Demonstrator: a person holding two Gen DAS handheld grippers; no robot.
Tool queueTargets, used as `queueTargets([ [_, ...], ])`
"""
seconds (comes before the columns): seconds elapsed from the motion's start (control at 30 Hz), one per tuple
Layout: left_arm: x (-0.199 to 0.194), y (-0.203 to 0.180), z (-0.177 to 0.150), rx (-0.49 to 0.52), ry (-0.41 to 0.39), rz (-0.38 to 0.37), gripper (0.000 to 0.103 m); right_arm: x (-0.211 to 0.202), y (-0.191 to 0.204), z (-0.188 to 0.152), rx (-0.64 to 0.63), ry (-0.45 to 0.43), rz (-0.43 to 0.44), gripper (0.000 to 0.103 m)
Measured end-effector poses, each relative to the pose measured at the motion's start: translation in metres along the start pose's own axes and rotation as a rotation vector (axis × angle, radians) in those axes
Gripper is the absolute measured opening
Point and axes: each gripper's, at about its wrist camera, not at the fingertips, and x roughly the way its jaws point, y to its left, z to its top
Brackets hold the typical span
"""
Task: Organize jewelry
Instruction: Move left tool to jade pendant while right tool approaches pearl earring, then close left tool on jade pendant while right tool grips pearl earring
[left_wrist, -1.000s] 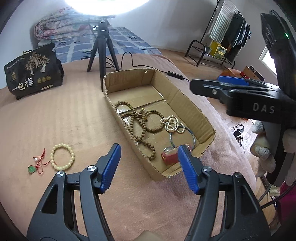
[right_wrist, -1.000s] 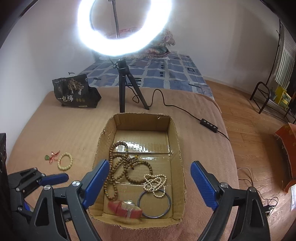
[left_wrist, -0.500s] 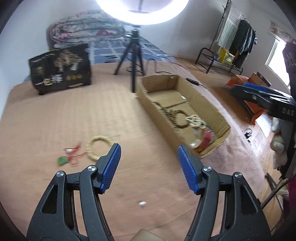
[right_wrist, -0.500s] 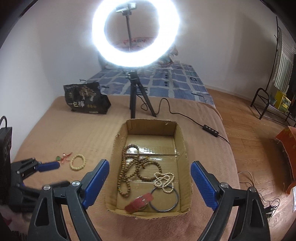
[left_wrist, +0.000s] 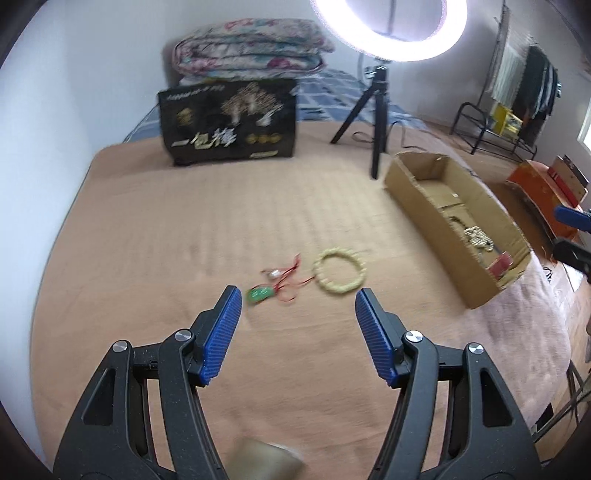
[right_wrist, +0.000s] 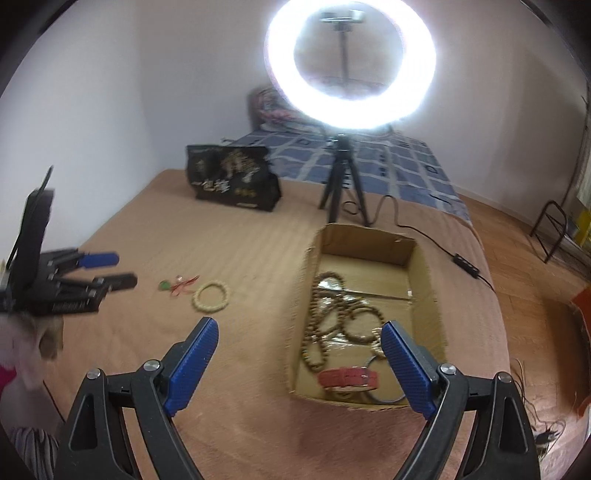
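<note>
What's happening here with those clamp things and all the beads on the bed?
A person is sorting jewelry using two handheld grippers. Most pieces already lie in the cardboard box. A cream bead bracelet and a green pendant on red cord are left on the brown blanket. The left gripper is open, empty and pointed at those two. The right gripper is open and empty too, near the box.

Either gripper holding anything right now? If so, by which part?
Nothing held. Left gripper and right gripper are both open and empty; the cream bead bracelet lies untouched on the bed.
</note>
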Motion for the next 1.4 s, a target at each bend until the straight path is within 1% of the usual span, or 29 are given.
queueTargets([
  [0.1, 0.006, 0.014, -0.007, -0.017, 0.016, 0.026, 0.066, 0.006, 0.014, -0.008, -0.031, 0.014, 0.019, 0.091],
  [0.2, 0.015, 0.024, -0.016, -0.023, 0.043, 0.049, 0.066, 0.019, 0.028, -0.019, -0.05, 0.033, 0.058, 0.091],
  [0.27, 0.021, 0.028, -0.022, -0.03, 0.058, 0.031, 0.066, 0.027, 0.034, -0.026, -0.054, 0.052, 0.08, 0.091],
  [0.37, 0.026, 0.035, -0.026, -0.039, 0.06, 0.021, 0.066, 0.04, 0.043, -0.036, -0.062, 0.085, 0.105, 0.091],
  [0.47, 0.029, 0.039, -0.026, -0.054, 0.053, -0.015, 0.066, 0.049, 0.052, -0.045, -0.078, 0.104, 0.114, 0.091],
  [0.57, 0.034, 0.042, -0.023, -0.066, 0.046, -0.028, 0.066, 0.056, 0.059, -0.052, -0.086, 0.116, 0.116, 0.091],
  [0.67, 0.041, 0.042, -0.022, -0.074, 0.04, -0.047, 0.066, 0.066, 0.065, -0.06, -0.076, 0.141, 0.138, 0.091],
  [0.77, 0.052, 0.04, -0.022, -0.071, 0.047, -0.059, 0.065, 0.073, 0.069, -0.067, -0.064, 0.158, 0.148, 0.086],
  [0.8, 0.055, 0.039, -0.022, -0.071, 0.05, -0.064, 0.058, 0.075, 0.07, -0.069, -0.062, 0.163, 0.153, 0.082],
  [0.83, 0.06, 0.038, -0.022, -0.073, 0.057, -0.066, 0.055, 0.077, 0.071, -0.07, -0.063, 0.168, 0.158, 0.079],
  [0.9, 0.068, 0.038, -0.021, -0.086, 0.062, -0.073, 0.049, 0.08, 0.075, -0.072, -0.07, 0.174, 0.164, 0.077],
  [0.93, 0.072, 0.039, -0.021, -0.094, 0.065, -0.078, 0.048, 0.081, 0.076, -0.073, -0.075, 0.173, 0.163, 0.077],
  [1.0, 0.078, 0.039, -0.02, -0.105, 0.067, -0.083, 0.047, 0.082, 0.08, -0.074, -0.085, 0.168, 0.162, 0.074],
  [1.1, 0.086, 0.039, -0.018, -0.125, 0.065, -0.084, 0.047, 0.086, 0.084, -0.074, -0.092, 0.169, 0.167, 0.067],
  [1.2, 0.091, 0.037, -0.016, -0.129, 0.056, -0.063, 0.047, 0.092, 0.087, -0.074, -0.086, 0.174, 0.179, 0.065],
  [1.33, 0.098, 0.037, -0.016, -0.127, 0.055, -0.027, 0.047, 0.097, 0.091, -0.076, -0.091, 0.184, 0.188, 0.058],
  [1.4, 0.1, 0.038, -0.016, -0.134, 0.053, -0.022, 0.047, 0.099, 0.093, -0.077, -0.097, 0.188, 0.185, 0.056],
])
